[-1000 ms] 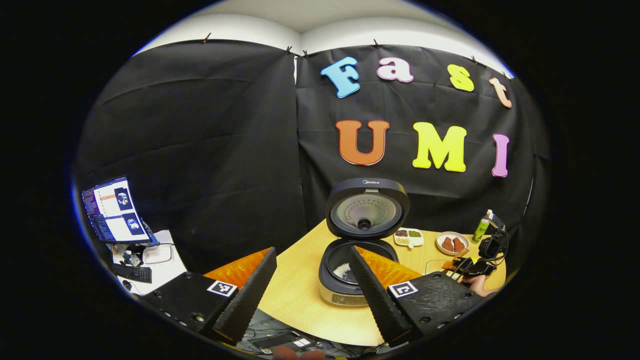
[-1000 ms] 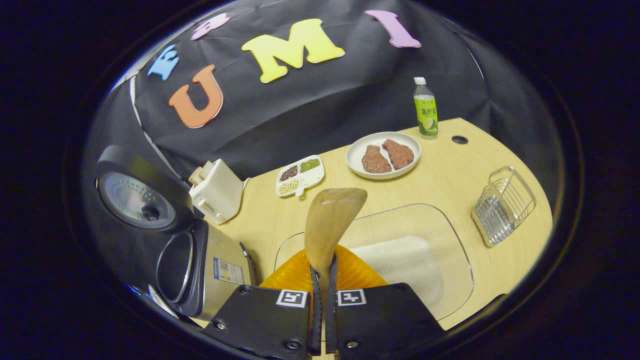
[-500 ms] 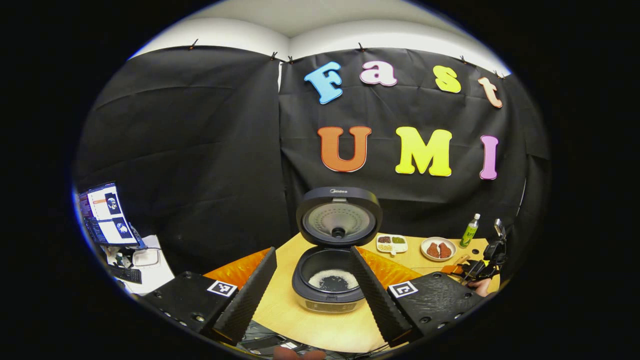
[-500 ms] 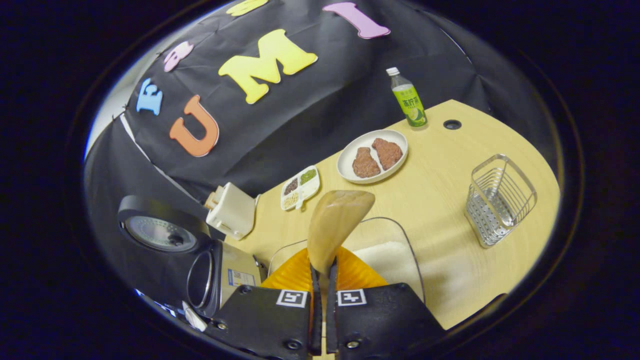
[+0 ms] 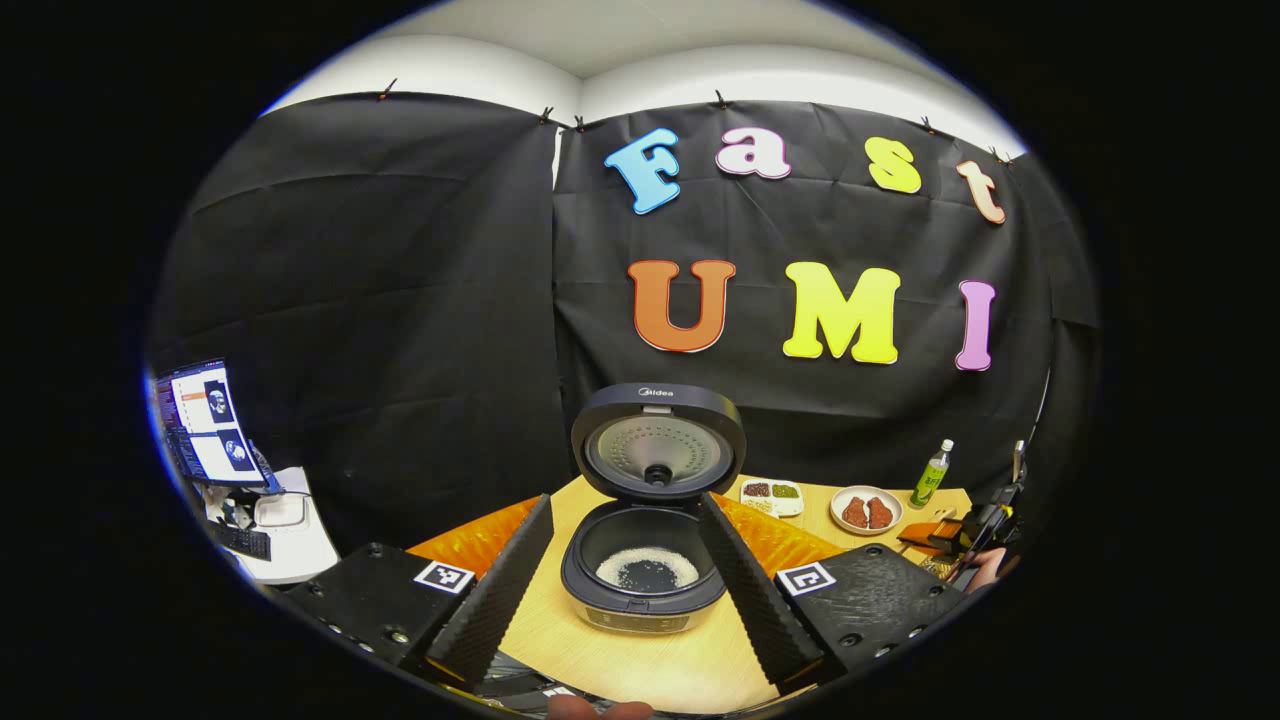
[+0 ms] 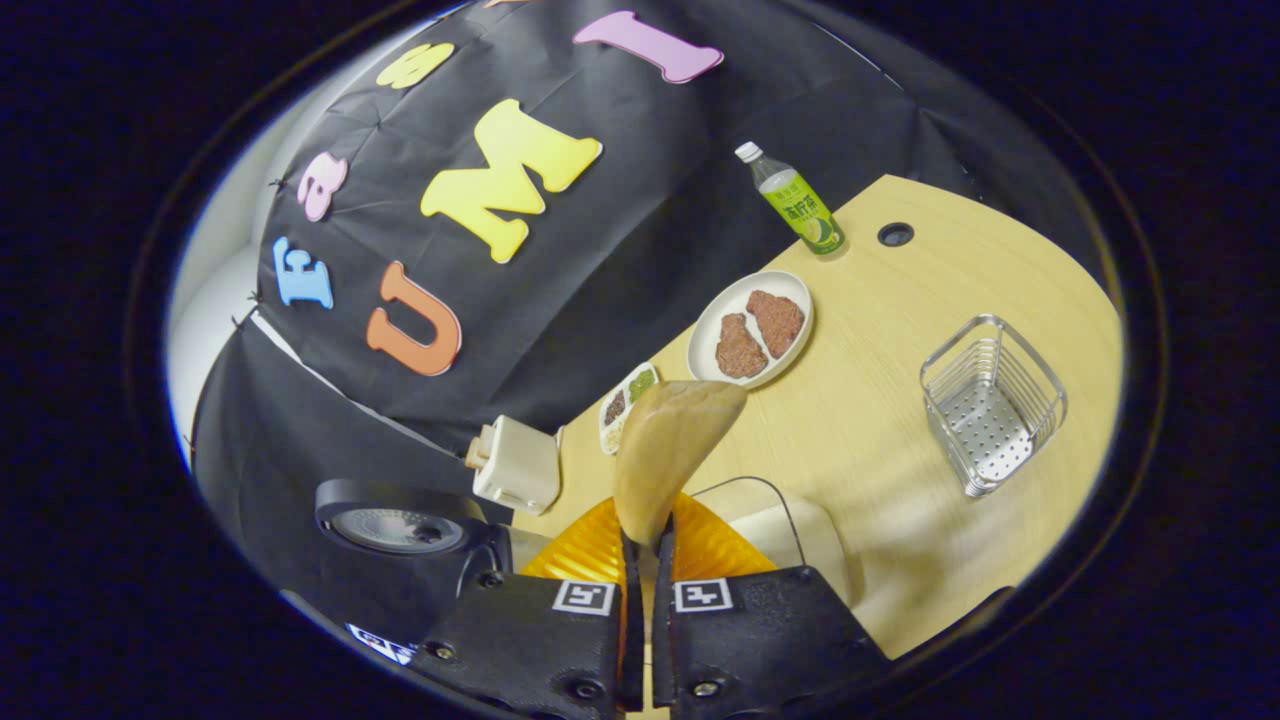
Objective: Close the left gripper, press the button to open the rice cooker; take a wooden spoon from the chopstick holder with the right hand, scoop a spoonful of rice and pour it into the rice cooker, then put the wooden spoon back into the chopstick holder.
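Note:
The rice cooker point(image 5: 640, 590) stands open on the wooden table point(image 5: 620, 665), its lid point(image 5: 658, 448) upright and a thin layer of rice point(image 5: 647, 570) in the pot. My left gripper point(image 5: 625, 590) is open, held back from the cooker, which shows between its fingers. In the right gripper view my right gripper point(image 6: 643, 570) is shut on the wooden spoon point(image 6: 665, 450), whose bowl points up and forward with no rice visible on it. The wire chopstick holder point(image 6: 990, 405) stands to the right. A clear tray of rice point(image 6: 800, 530) lies just below the spoon.
A white toaster point(image 6: 518, 465), a small divided dish point(image 6: 625, 405), a plate with two meat pieces point(image 6: 752, 328) and a green bottle point(image 6: 795, 205) line the back of the table point(image 6: 880, 330). A monitor and keyboard sit on a side desk point(image 5: 215, 425).
The left gripper drew back, so the cooker now sits centred and farther off. The right gripper rolled and swung away from the cooker with the spoon; the rice tray slid under it.

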### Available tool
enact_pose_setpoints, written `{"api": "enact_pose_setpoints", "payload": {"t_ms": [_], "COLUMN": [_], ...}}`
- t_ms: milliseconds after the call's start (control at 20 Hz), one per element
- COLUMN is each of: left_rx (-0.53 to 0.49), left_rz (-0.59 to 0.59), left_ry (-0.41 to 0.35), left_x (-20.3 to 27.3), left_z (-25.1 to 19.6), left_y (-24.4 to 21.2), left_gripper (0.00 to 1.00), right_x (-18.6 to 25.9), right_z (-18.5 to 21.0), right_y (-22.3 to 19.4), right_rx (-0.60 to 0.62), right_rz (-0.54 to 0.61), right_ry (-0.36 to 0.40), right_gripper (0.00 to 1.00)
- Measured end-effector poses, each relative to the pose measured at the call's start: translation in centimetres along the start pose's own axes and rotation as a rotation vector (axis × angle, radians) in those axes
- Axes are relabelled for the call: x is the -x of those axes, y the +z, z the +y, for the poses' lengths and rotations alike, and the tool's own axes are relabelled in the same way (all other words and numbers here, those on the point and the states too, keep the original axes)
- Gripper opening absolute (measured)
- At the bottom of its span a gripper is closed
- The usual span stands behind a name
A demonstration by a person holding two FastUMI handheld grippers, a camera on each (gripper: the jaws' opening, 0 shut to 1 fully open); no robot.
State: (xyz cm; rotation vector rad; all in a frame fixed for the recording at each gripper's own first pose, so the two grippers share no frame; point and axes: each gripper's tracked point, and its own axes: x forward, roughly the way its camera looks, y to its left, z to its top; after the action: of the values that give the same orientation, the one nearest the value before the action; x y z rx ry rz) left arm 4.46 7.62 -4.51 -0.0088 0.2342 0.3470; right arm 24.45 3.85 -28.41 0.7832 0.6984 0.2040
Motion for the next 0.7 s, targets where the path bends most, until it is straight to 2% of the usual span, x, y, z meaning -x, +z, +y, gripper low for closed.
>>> {"api": "enact_pose_setpoints", "payload": {"t_ms": [200, 450, 500, 700], "left_rx": [-0.007, -0.026, -0.031, -0.026], "left_rz": [-0.001, -0.004, -0.006, 0.004], "left_ry": [0.016, 0.024, 0.020, -0.001], "left_x": [0.2, 0.8, 1.0, 1.6], "left_z": [1.0, 2.0, 2.1, 2.9], "left_y": [-0.2, -0.5, -0.5, -1.2], "left_gripper": [0.95, 0.95, 0.95, 0.95], "right_x": [0.8, 0.5, 0.2, -1.0], "right_z": [3.5, 10.6, 12.1, 19.0], "right_y": [1.2, 0.9, 0.4, -2.6], "right_rx": [-0.043, -0.064, -0.064, 0.019], "right_rz": [-0.005, 0.023, 0.035, 0.082], "right_ry": [0.060, 0.142, 0.161, 0.225], "right_gripper": [0.08, 0.10, 0.08, 0.08]}}
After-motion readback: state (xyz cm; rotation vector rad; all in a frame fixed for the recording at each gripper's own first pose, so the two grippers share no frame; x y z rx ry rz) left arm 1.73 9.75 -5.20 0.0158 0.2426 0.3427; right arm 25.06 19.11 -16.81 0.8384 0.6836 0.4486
